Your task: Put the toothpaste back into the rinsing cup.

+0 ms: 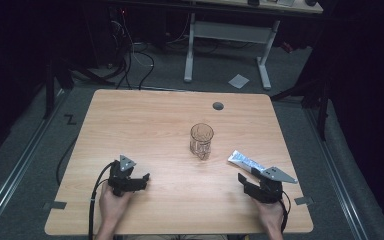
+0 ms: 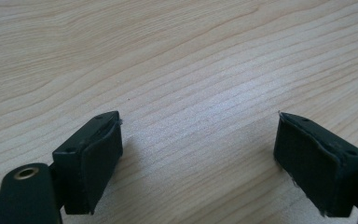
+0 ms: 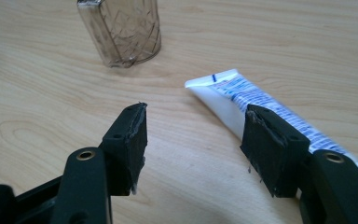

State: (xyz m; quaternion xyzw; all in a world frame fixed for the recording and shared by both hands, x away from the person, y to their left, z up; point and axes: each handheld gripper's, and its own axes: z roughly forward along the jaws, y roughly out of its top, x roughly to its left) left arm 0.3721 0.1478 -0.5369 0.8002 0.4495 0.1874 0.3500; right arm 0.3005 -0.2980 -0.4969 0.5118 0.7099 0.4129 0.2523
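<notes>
Your right gripper (image 3: 193, 135) stands released, jaws parted with bare bench (image 1: 170, 120) between them; the toothpaste tube (image 3: 242, 100) lies flat just past its outer jaw, crimped end toward the glass tumbler (image 3: 121, 30). Your left gripper (image 2: 196, 149) is likewise released over empty wood, well apart. Judged: the tube is light, soft and slick, likely to dent or squirt out. Take hold across its width at mid-body. The tumbler looks fragile; stay off it.
</notes>
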